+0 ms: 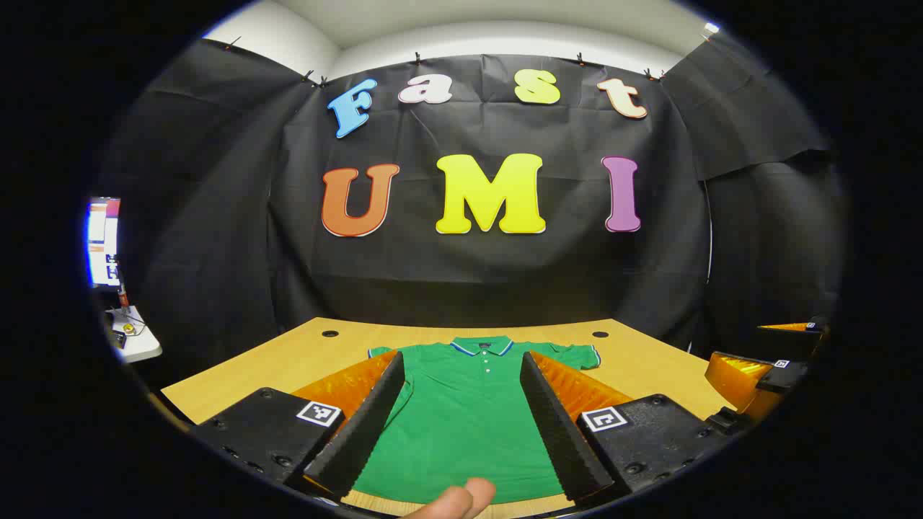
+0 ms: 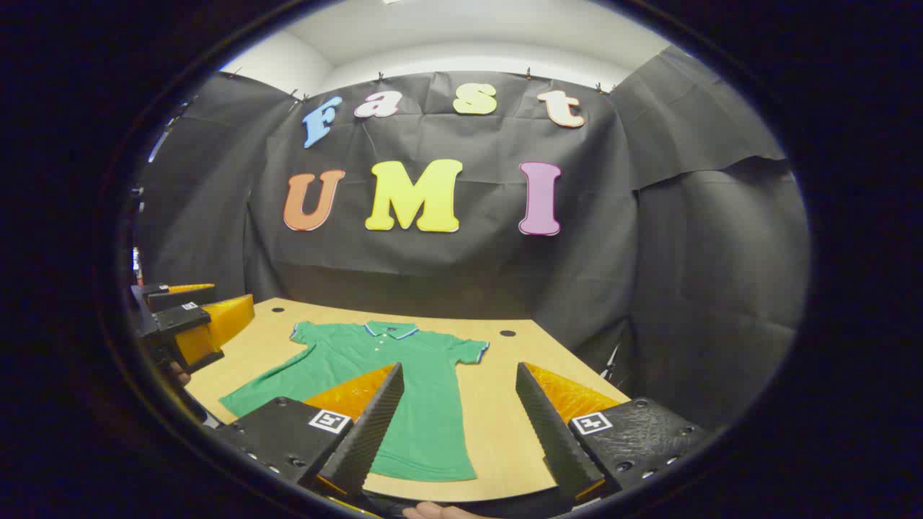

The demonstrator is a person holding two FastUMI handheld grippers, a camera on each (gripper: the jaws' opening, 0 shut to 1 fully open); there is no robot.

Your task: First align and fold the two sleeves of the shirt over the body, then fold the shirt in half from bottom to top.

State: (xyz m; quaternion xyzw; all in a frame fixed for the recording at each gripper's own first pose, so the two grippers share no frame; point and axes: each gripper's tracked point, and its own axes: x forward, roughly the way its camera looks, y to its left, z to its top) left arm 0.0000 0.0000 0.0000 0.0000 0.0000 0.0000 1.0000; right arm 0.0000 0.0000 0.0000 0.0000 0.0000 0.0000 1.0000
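Both grippers, left [image 1: 461,425] & right [image 2: 454,432], spread wide above flat green shirt [image 1: 461,418] on table [image 1: 288,360]

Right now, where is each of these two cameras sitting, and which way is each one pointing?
Left gripper view: rides on the left hand-held gripper, above the table's near edge, looking along the shirt toward the cloth wall; its open fingers and a fingertip show.
Right gripper view: rides on the right hand-held gripper, looking over the shirt's right side; its open fingers show, with the left gripper at far left.
Shared: shirt, table, wall.
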